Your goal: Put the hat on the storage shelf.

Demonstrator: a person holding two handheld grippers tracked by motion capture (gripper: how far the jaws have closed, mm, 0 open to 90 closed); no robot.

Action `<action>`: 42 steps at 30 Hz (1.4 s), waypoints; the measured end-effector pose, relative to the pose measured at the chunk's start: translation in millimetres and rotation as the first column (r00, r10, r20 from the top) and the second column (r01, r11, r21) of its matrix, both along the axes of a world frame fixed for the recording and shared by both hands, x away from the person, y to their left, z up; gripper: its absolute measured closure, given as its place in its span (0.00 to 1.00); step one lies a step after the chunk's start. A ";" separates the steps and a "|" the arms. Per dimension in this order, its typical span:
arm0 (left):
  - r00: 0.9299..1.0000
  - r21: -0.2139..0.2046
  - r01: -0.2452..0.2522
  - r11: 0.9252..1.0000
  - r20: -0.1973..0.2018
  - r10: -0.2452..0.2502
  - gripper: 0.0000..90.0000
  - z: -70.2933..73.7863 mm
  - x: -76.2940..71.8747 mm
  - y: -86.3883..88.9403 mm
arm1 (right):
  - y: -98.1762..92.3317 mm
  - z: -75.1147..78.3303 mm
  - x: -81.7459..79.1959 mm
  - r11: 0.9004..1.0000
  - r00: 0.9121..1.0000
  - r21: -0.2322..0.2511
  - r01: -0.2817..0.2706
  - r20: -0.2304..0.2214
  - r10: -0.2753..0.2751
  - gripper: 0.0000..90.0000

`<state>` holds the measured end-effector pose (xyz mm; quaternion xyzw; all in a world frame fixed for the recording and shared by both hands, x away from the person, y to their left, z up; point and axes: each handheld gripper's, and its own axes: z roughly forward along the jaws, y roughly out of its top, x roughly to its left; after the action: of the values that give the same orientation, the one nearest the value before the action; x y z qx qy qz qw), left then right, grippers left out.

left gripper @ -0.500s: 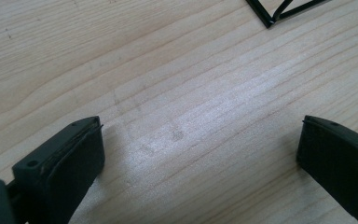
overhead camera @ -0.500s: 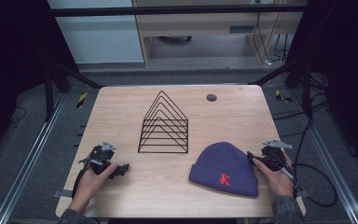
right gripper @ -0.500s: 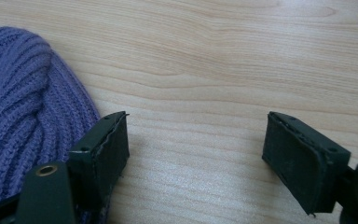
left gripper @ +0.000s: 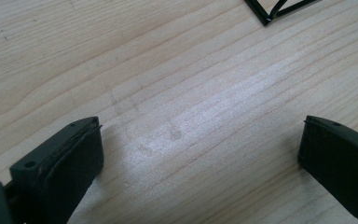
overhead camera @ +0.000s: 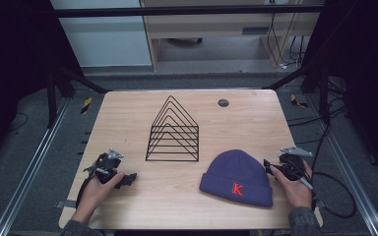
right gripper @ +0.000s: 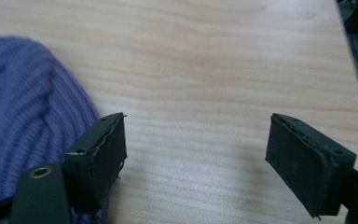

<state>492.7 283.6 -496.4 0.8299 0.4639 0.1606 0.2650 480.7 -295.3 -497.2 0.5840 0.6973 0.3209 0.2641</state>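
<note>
Wooden table [overhead camera: 128, 118], dim workshop behind: both grippers rest low in the high view.
Purple beanie [overhead camera: 238, 177] lies lower right, just left of the right gripper [overhead camera: 271, 167], whose fingers [right gripper: 107, 154] stand wide and empty; left gripper [overhead camera: 125, 179], also wide, sits well apart, lower left.

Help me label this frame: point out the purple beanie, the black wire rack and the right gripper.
purple beanie [overhead camera: 236, 174], high view, knit crown.
black wire rack [overhead camera: 173, 132], high view, middle wires.
right gripper [overhead camera: 268, 164], high view, between its open fingertips.
</note>
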 end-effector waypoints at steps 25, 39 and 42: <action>1.000 -0.002 0.010 1.000 -0.001 -0.010 0.00 -0.1 -1.2 -2.2 | 76.7 42.6 49.3 0.946 0.934 -0.023 -0.322 -0.172 0.314 0.62; 1.000 -0.004 0.014 1.000 0.000 -0.014 0.00 -0.3 -1.1 -3.3 | 90.7 20.7 63.0 0.952 0.922 0.025 -0.304 -0.243 0.301 0.54; 1.000 -0.001 0.019 1.000 0.001 -0.019 0.00 -0.2 -0.9 -3.8 | 93.1 18.3 63.5 0.949 0.917 0.026 -0.314 -0.251 0.310 0.66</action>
<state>491.8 279.8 -496.6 0.8341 0.4558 0.1583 0.2671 544.2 -202.2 -478.9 0.4993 0.8116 0.2770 0.1233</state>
